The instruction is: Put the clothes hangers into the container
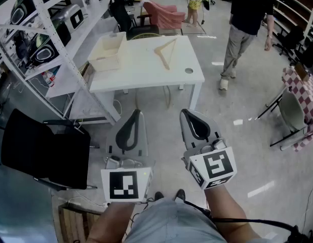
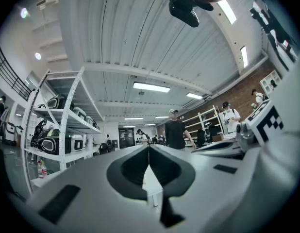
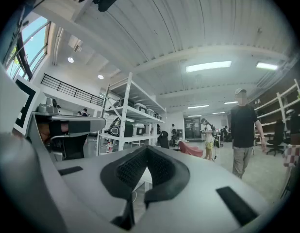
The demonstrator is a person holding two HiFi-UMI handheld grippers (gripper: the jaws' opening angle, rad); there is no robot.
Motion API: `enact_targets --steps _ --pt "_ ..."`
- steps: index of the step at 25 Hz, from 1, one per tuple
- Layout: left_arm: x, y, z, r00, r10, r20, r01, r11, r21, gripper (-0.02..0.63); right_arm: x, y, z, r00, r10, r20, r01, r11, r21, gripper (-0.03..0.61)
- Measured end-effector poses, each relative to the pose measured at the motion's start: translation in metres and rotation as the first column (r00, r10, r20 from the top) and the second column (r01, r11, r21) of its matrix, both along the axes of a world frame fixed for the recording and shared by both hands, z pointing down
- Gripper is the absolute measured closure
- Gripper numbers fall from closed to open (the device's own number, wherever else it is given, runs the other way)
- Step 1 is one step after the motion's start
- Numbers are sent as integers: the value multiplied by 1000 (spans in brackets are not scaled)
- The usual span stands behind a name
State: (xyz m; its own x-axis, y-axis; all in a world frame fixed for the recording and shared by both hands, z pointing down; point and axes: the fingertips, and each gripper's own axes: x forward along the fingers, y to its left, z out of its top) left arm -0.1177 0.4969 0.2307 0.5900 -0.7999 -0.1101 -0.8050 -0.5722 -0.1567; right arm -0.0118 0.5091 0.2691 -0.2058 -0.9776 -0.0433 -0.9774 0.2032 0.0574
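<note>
A pale wooden clothes hanger [image 1: 166, 52] lies on the white table [image 1: 146, 70], right of centre. A cream open container [image 1: 108, 52] stands at the table's left end. Both grippers are held well short of the table, over the floor. My left gripper [image 1: 135, 112] has its jaws together with nothing between them; in its own view the left gripper [image 2: 149, 149] points at the room. My right gripper [image 1: 186, 113] is shut and empty too; the right gripper [image 3: 146, 150] faces the shelves and the table's edge.
White metal shelving [image 1: 40, 39] with black-and-white appliances runs along the left. A black chair [image 1: 42, 151] stands at my left, another [image 1: 121, 14] behind the table. A person in black [image 1: 245, 29] stands to the right of the table. A folding chair [image 1: 293, 115] sits far right.
</note>
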Motion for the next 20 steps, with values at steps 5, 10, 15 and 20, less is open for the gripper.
enact_targets --steps 5,10,15,20 --pt "5 2 -2 1000 -1 -10 1 1000 4 601 5 1 0 1000 -7 14 7 1000 -2 568" --pt "13 4 1 1000 -4 -18 4 1000 -9 601 11 3 5 1000 -16 14 16 1000 -16 568" --pt "27 8 3 1000 -12 -5 12 1000 5 601 27 5 7 999 -24 21 25 1000 -17 568" --pt "39 10 17 999 -35 -1 35 999 -30 603 38 1 20 997 -57 49 59 998 -39 566"
